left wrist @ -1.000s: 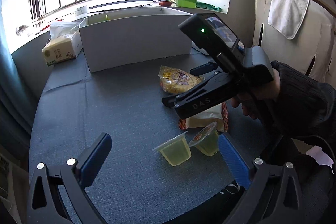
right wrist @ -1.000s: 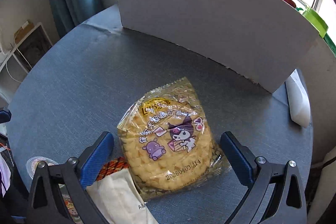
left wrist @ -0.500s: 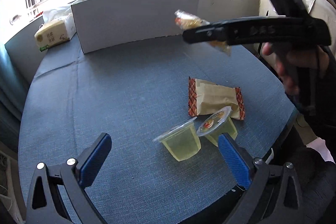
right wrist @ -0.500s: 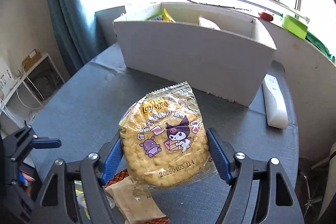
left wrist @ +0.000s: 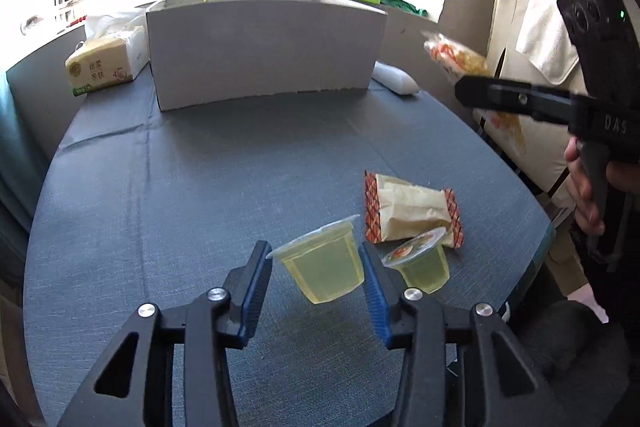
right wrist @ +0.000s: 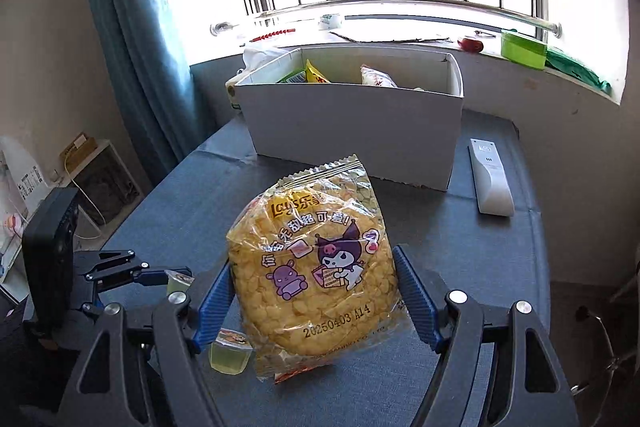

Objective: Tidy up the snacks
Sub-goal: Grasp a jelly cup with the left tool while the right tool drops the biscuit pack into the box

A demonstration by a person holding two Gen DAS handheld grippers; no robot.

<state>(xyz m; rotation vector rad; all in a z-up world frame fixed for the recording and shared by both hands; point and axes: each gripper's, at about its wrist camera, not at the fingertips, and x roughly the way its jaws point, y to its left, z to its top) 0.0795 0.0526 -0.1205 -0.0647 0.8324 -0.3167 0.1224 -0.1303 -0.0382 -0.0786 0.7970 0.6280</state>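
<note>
Left wrist view: my left tool [left wrist: 318, 273] has its blue pads on either side of a clear plastic jelly cup with pale yellow-green filling [left wrist: 322, 265], pinching it, and the cup looks tilted and raised a little off the grey-blue cloth tabletop [left wrist: 200, 187]. Just to its right sits a second, smaller jelly cup with an orange printed lid [left wrist: 422, 265], leaning against a tan paper-look snack packet with red patterned ends [left wrist: 412, 213] that lies flat on the cloth. At the far side stands the white cardboard box [left wrist: 264, 55], with a yellow tissue pack [left wrist: 102, 65] beside its left end.

Over on the right of this view I see my right tool from the side, black and held up in the air, well above the tabletop.

Right wrist view now: the right tool [right wrist: 316, 301] is clamped on a clear round bag of yellow corn crisps with a purple cartoon print [right wrist: 312, 275], pads pressing both edges, the bag upright and off the tabletop. Ahead, the white box is open at the top with a few packets already inside. A white remote control [right wrist: 490, 177] lies on the cloth just right of the box. Lower left, the left tool shows with its cup.
</note>
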